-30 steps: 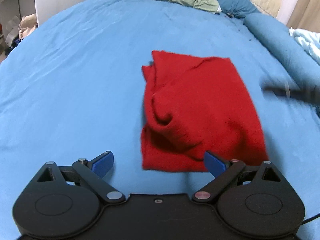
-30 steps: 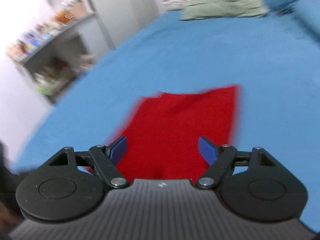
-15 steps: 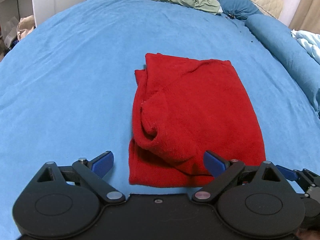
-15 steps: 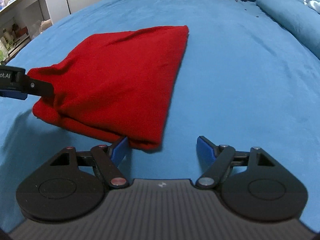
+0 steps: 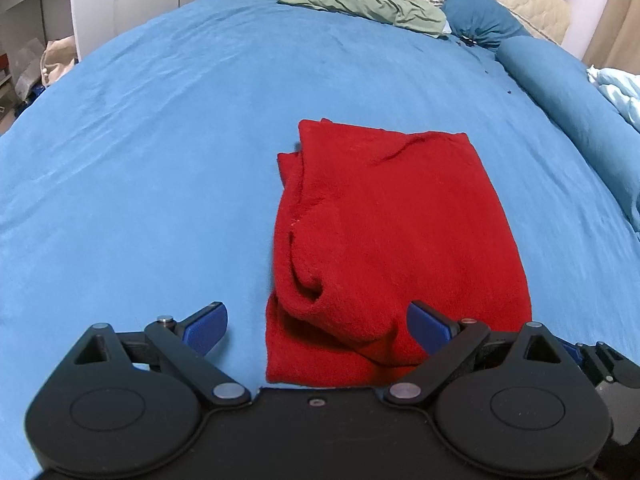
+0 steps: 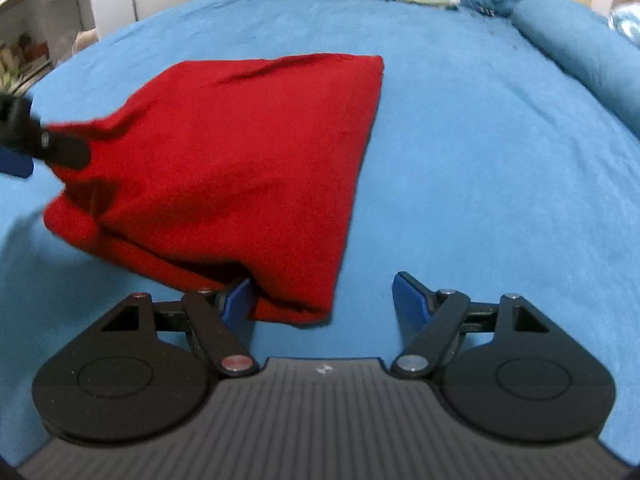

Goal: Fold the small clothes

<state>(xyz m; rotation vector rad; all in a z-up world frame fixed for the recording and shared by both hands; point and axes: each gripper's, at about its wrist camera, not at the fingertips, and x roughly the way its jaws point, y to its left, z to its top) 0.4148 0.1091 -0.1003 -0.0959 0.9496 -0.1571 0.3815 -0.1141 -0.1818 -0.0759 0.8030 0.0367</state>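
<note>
A folded red knit garment [image 5: 392,240] lies flat on the blue bed [image 5: 140,160]. Its left side is bunched with a rolled fold. My left gripper [image 5: 318,326] is open, low over the garment's near edge, its right finger over the cloth. In the right wrist view the same garment [image 6: 240,152] lies ahead and left. My right gripper [image 6: 324,296] is open at the garment's near right corner, its left finger against the cloth. The left gripper's finger [image 6: 40,144] shows at the garment's left side. Neither holds anything.
A green folded cloth [image 5: 360,0] and a dark blue pillow [image 5: 480,24] lie at the bed's far end. A blue bolster [image 5: 568,104] runs along the right. White cabinets and shelves [image 5: 100,8] stand to the left.
The right gripper swung from over the garment to its near right corner. The left gripper shifted slightly. The garment settled flat on the bed.
</note>
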